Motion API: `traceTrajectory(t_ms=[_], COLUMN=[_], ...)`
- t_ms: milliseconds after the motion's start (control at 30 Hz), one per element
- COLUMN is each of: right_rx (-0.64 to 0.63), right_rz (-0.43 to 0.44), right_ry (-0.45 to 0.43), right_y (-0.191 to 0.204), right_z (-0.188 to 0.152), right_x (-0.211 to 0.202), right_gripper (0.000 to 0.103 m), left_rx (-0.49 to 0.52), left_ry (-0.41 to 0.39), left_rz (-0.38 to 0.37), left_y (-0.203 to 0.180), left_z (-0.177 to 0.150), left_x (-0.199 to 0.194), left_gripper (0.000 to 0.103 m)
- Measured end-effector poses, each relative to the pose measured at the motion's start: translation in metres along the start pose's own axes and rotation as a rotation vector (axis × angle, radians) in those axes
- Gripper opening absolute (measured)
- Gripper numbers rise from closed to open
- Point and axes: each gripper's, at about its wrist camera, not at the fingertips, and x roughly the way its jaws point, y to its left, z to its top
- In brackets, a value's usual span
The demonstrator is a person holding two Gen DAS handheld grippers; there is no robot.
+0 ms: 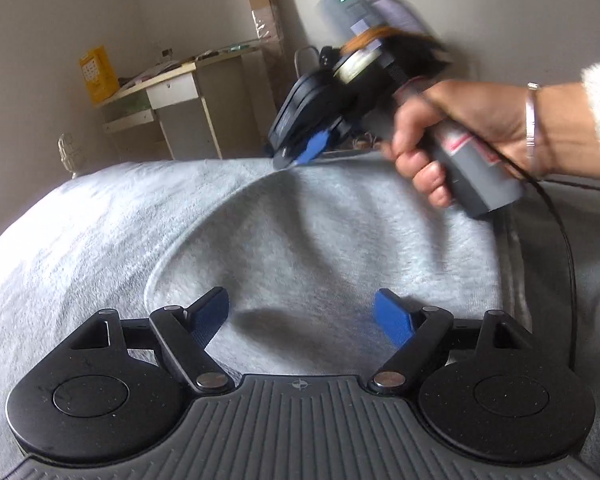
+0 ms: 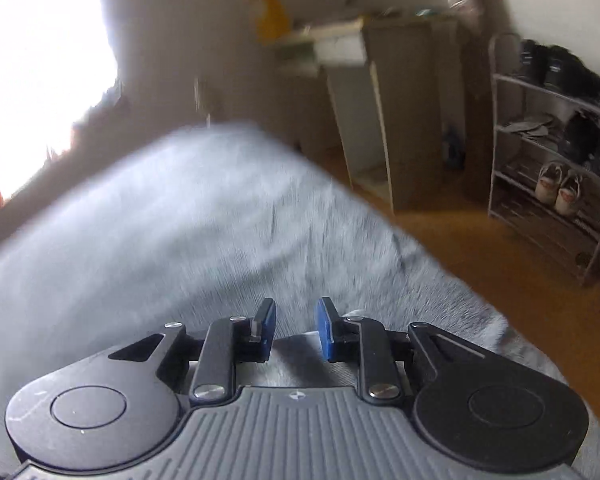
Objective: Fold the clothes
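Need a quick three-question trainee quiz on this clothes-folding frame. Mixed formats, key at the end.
1. True or false: the left claw is clamped on the grey fleece garment.
2. Which claw pinches the garment's raised edge? A) left B) right
3. Fill in: the white sneakers sit on a ___.

Key: 1 false, its jaws stand wide open above the fabric. 2 B, the right claw. 3 shoe rack.

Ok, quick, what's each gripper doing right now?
Left gripper: open, empty, over the grey garment.
Right gripper: closed on the grey garment's edge, cloth tented up to its tips.
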Motion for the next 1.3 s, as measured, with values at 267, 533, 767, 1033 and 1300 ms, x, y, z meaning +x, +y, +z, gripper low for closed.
traceTrajectory(t_ms=[267, 533, 767, 1033, 1300], right_rx=[0.133, 0.120, -0.195, -0.085, 0.031], right_rz=[-0.104, -0.073, -0.158, -0.221, -0.237], right_ry=[0.067, 0.006, 0.209, 0.097, 0.082], right_y=[-0.051, -0.043, 0.026, 0.076, 0.145], right_z=[-0.044, -0.054, -0.116, -0.135, -0.226], right_x=[-0.089, -0.149, -0.121, -0.227, -0.313], right_gripper=[0.026, 0.026, 0.025, 0.026, 0.026], left_rx=[-0.068, -0.234, 0.012, -0.229, -0.435], left_ry=[0.111, 0.038, 0.158, 0.079, 0.044], left_rz=[0.040, 0.006, -0.052, -0.050, -0.074], left_y=[0.019, 0.041, -0.007, 0.046, 0.062], left_z=[0.012, 0.024, 0.003, -0.007, -0.065], left_x=[0.026, -0.002, -0.012, -0.121, -0.216], left_gripper=[0.088, 0.087, 0.088, 0.090, 0.098])
